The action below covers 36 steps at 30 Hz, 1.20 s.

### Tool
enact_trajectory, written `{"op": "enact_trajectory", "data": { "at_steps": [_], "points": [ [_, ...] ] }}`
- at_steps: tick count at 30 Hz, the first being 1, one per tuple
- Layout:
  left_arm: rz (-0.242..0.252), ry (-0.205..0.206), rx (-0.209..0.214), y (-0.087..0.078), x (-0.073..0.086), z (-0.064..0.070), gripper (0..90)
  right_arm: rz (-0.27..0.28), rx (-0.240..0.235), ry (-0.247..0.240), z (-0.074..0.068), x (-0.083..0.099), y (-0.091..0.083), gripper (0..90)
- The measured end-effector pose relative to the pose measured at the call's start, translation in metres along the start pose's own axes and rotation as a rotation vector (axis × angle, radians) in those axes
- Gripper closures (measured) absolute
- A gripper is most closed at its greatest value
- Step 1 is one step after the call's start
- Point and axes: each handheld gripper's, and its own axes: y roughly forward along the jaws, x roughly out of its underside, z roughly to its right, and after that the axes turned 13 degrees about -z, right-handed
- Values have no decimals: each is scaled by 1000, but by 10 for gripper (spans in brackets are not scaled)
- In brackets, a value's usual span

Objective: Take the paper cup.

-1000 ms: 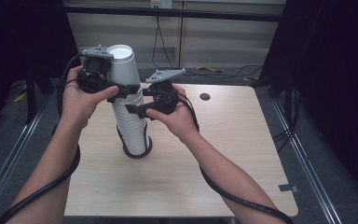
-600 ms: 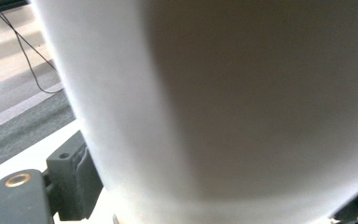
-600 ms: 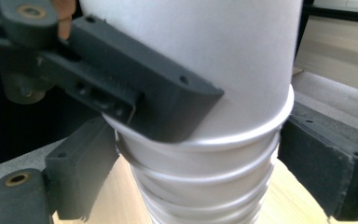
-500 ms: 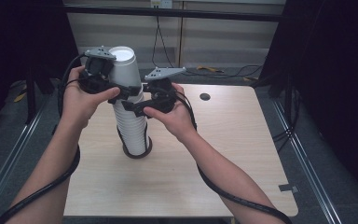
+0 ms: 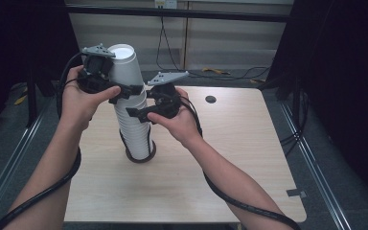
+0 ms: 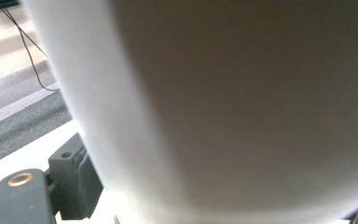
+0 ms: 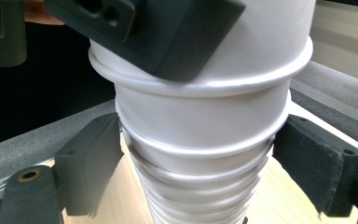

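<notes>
A tall stack of white paper cups (image 5: 135, 129) stands upside down on the wooden table (image 5: 249, 143), with a dark ring at its foot. My left gripper (image 5: 127, 91) is shut on the topmost cup (image 5: 124, 67), whose white wall (image 6: 237, 102) looms close in the left gripper view. Just below it, my right gripper (image 5: 136, 115) is shut on the stack, its two pads pressed to the ribbed rims (image 7: 200, 154) on either side. One jaw of the left gripper shows on the top cup (image 7: 261, 46) in the right gripper view.
A small round hole (image 5: 210, 99) sits in the table behind my right hand. Cables (image 5: 220, 72) lie on the floor past the far edge. Bare tabletop stretches to the right and toward the front.
Little has moved. Both grippers stay on the stack, and the left gripper with the top cup has crept slightly upward.
</notes>
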Motion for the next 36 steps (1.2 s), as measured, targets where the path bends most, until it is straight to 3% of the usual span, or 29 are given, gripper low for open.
{"op": "enact_trajectory", "data": {
  "at_steps": [2, 4, 18, 23, 32, 36],
  "points": [
    [5, -5, -1, -1, 0, -1, 131, -16, 26, -32, -1, 1, 0, 192],
    [7, -13, 7, -2, 0, -2, 126, -8, 13, -13, 1, 2, 0, 194],
    [17, -12, 1, -15, -9, -3, 125, 23, -13, -5, -1, 0, -6, 136],
    [2, -8, 4, -10, -6, -3, 126, 72, -26, 11, -1, -4, -13, 126],
    [-2, -15, 19, -5, -3, -4, 128, 56, 6, 15, -1, -11, -3, 137],
    [12, -15, 17, -11, -6, -5, 132, 50, -10, 30, 1, -7, -2, 143]
  ]
}}
